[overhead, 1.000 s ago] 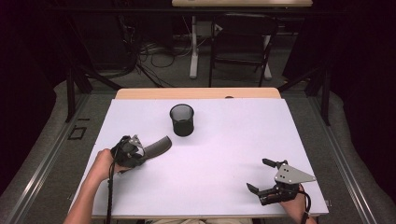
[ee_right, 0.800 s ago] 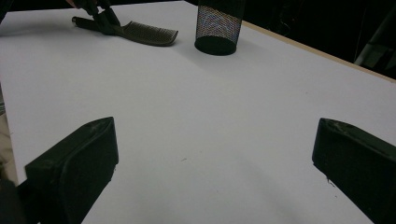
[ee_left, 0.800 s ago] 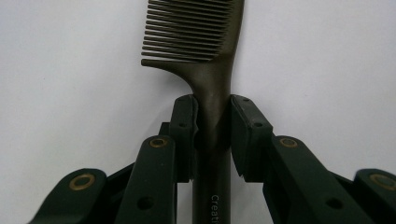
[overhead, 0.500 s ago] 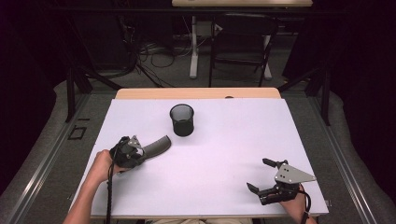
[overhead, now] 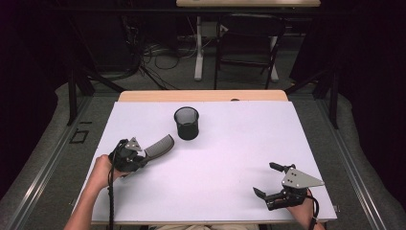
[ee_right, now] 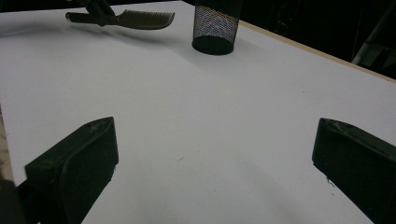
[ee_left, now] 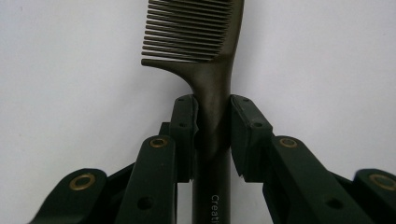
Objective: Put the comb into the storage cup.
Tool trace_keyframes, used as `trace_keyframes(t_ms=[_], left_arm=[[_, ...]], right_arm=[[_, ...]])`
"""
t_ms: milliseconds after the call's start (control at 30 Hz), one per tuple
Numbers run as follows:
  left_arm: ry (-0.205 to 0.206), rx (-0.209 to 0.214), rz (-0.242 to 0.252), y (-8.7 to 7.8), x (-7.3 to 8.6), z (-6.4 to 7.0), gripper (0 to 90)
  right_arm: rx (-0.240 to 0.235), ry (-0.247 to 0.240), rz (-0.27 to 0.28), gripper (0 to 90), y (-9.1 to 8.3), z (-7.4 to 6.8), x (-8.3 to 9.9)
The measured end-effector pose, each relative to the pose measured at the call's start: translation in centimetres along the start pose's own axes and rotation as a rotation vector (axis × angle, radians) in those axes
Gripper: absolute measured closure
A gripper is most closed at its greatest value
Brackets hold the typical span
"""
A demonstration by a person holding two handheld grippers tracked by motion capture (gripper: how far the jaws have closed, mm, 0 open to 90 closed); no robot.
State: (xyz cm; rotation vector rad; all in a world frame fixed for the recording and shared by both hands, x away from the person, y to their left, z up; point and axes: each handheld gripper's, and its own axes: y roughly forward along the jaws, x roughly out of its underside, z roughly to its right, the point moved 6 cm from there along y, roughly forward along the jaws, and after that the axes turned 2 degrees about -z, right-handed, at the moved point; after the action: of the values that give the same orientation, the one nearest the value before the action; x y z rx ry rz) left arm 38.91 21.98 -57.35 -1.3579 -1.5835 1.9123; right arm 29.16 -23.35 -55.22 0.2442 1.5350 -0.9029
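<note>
Two jaws of the left gripper stay clamped on the handle of a dark comb, held near the desk's left edge exactly as a second ago, teeth end toward the mesh cup. The right gripper, jaws wide apart, remains unmoved by the near right corner.

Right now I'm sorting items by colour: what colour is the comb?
Dark brown comb, clearest in the left gripper view.
</note>
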Motion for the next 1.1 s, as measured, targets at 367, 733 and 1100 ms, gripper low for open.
trace_keyframes(t_ms=[367, 733, 1100], left_arm=[[-0.042, 0.014, 0.053, -0.5, -0.1, 0.0, 72.3], [-0.088, 0.014, 0.123, -1.2, -0.3, 0.0, 72.3], [-0.118, 0.006, 0.176, -1.5, -0.6, 0.0, 72.4]], right_arm=[[0.001, 0.0, 0.0, 0.0, 0.0, 0.0, 0.0], [0.006, -0.002, 0.002, 0.0, 0.0, 0.1, 0.0], [0.009, -0.001, 0.007, 0.0, -0.1, 0.2, -0.1]])
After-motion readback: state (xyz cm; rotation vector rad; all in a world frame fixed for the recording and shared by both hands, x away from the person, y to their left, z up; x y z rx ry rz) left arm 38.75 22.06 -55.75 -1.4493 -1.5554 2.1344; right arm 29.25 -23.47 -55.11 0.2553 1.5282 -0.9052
